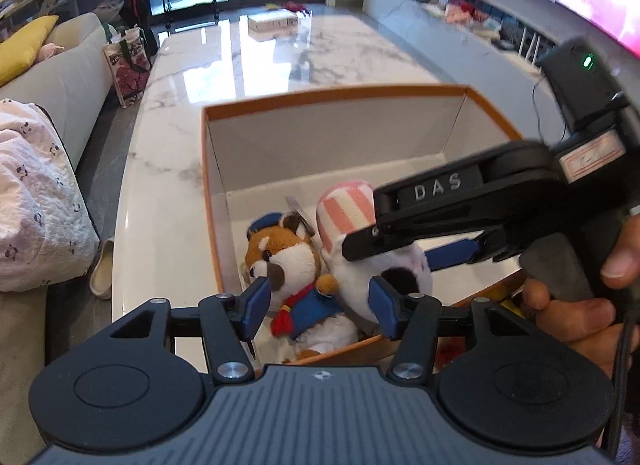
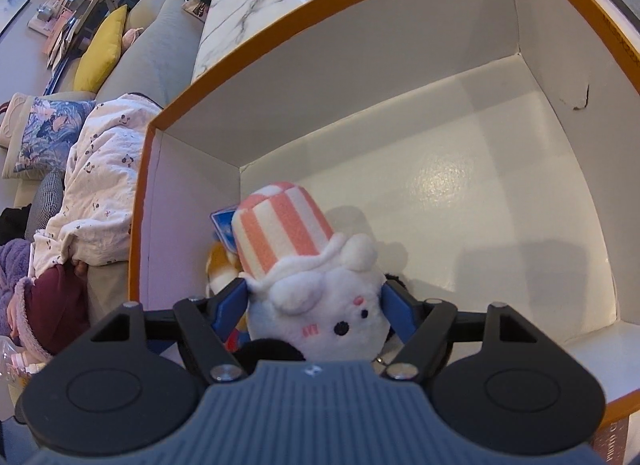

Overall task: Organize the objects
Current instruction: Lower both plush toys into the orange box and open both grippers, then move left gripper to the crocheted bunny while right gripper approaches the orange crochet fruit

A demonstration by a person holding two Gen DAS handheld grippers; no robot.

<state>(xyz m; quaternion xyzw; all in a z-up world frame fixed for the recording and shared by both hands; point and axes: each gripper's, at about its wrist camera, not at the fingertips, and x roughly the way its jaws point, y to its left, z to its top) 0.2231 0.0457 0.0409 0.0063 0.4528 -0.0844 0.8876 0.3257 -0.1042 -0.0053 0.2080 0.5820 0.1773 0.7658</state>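
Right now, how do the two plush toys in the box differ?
The white plush wears a pink-and-white striped hat; the raccoon plush is brown and white, with a blue cap, blue jacket and red scarf. The right gripper clamps the white plush, while the raccoon plush lies free below the open left gripper. Both are inside the orange-rimmed box, touching.

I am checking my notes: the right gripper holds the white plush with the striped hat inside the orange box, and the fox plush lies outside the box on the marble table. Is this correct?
Not quite. The fox plush lies inside the orange box, beside the white plush, as the left wrist view shows. The right gripper does hold the white plush in the box.
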